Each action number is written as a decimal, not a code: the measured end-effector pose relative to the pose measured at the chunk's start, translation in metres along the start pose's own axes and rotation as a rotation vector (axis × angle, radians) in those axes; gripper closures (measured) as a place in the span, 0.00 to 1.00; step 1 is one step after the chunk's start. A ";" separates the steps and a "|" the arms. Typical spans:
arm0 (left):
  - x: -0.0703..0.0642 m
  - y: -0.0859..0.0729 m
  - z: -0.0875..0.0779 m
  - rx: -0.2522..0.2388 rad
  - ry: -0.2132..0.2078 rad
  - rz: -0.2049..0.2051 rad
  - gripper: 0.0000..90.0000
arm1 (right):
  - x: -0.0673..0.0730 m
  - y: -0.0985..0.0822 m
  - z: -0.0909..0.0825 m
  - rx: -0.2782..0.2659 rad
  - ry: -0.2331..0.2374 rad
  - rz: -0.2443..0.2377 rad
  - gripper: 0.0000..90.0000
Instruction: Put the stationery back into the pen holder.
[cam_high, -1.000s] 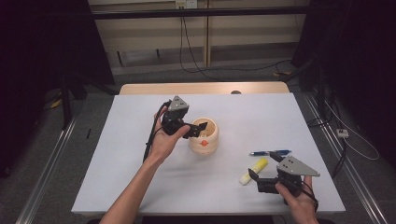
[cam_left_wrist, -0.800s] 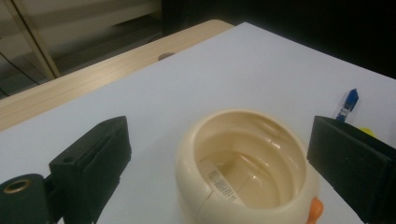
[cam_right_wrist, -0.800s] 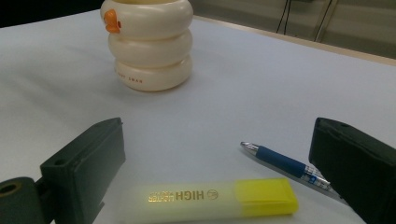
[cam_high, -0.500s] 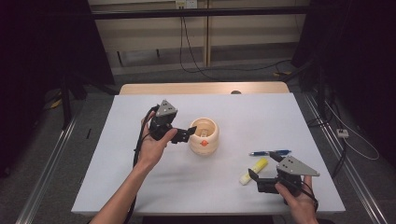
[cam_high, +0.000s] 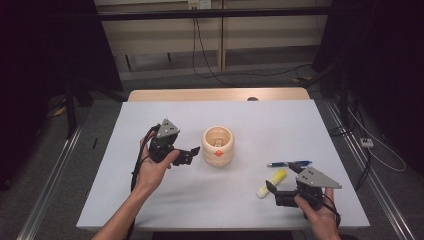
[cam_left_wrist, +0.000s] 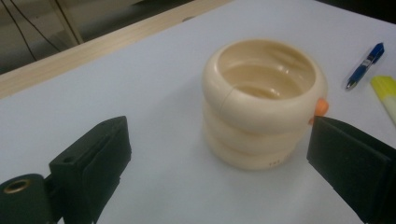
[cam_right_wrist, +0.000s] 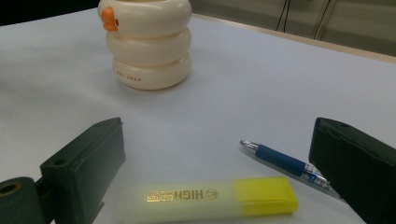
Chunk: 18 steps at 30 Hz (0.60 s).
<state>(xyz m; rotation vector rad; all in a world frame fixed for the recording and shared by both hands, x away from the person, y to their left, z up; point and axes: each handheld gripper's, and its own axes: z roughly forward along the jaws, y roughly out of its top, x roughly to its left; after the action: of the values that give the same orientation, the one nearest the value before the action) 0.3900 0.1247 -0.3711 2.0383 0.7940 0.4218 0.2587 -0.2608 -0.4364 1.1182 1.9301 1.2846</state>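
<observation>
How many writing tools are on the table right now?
2. The yellow highlighter lies just ahead of the right gripper; the blue pen lies beyond it, apart. Something faint shows inside the cream holder, so another may be hidden there.

White table (cam_high: 150, 205), cream holder (cam_high: 218, 146), highlighter (cam_high: 271, 183), pen (cam_high: 289, 163)

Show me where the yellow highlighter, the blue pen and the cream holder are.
yellow highlighter (cam_right_wrist: 210, 198), right gripper view, middle of barrel.
blue pen (cam_right_wrist: 280, 161), right gripper view, blue grip.
cream holder (cam_high: 218, 146), high view, front wall.
</observation>
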 end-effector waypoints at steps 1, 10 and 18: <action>0.001 -0.003 -0.001 -0.002 -0.003 -0.010 0.07 | 0.000 0.000 0.000 0.000 0.000 0.000 0.04; 0.005 -0.032 -0.015 -0.017 0.041 -0.038 0.07 | 0.000 0.000 0.000 0.000 -0.001 -0.002 0.04; 0.003 -0.054 -0.030 -0.030 0.059 -0.049 0.07 | -0.002 0.001 0.000 -0.005 -0.013 0.003 0.04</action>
<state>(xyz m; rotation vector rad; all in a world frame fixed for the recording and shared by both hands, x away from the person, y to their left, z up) 0.3552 0.1673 -0.3992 1.9828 0.8667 0.4654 0.2597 -0.2620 -0.4360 1.1243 1.9160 1.2797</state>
